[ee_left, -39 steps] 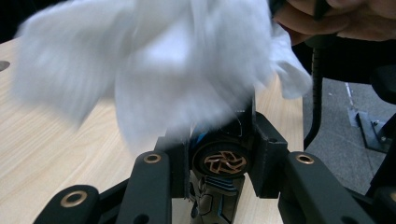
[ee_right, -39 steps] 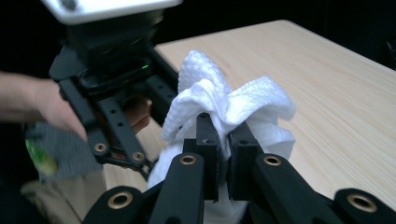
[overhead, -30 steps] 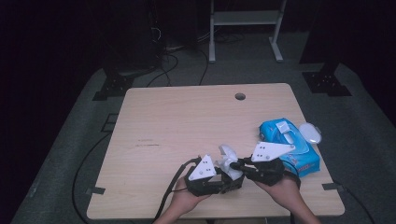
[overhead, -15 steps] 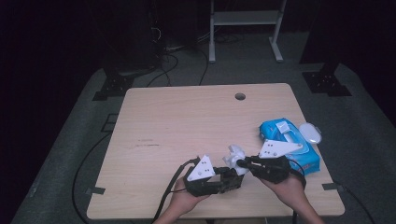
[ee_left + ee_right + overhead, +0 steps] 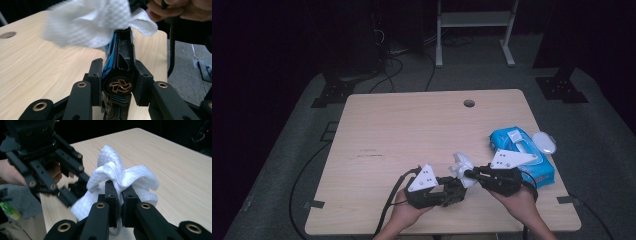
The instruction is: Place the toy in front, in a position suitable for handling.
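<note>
Near the front edge of the desk, the left tongs are clamped on a black-and-blue handheld device, while the right tongs pinch a white wipe against its far end. Soft and light, the wipe should be held by its bunched middle; the device looks rigid, probably slick, best gripped across its flat sides.
</note>
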Motion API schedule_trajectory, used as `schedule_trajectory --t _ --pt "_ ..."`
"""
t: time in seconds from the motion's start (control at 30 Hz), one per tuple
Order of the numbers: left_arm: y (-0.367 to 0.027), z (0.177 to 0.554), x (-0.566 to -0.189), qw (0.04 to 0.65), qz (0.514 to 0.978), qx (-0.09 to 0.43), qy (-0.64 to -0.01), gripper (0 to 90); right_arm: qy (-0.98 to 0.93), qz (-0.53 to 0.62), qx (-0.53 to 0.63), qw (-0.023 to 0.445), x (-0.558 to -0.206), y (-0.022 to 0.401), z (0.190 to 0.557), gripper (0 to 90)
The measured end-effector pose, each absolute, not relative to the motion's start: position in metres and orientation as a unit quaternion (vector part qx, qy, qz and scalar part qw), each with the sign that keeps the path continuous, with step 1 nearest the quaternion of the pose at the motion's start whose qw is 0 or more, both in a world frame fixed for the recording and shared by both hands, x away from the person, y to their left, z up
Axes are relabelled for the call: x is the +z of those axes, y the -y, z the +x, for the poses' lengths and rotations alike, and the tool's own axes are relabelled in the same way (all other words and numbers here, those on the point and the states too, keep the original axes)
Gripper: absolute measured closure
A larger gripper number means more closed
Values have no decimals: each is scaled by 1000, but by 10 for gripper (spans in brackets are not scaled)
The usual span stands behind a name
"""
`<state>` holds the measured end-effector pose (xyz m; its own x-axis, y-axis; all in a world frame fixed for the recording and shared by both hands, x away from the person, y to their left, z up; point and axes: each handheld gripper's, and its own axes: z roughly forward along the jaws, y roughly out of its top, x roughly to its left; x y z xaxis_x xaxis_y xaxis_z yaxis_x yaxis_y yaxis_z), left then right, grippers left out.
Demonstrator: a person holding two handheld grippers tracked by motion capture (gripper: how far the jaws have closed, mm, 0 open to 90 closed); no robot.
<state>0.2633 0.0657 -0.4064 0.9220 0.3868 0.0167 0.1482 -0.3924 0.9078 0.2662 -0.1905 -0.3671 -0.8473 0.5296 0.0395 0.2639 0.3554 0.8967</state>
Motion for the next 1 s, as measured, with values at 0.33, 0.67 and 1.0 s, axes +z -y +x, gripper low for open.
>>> schedule_trajectory --t 0.33,0.67,1.0 --pt "-93 272 -398 477 838 178 -193 655 -804 246 524 138 -373 174 279 845" --pt "-81 279 -400 441 846 230 -192 655 -784 281 539 125 -387 192 289 844" --pt "-61 279 -405 465 838 210 -194 652 -779 302 539 106 -401 206 287 843"
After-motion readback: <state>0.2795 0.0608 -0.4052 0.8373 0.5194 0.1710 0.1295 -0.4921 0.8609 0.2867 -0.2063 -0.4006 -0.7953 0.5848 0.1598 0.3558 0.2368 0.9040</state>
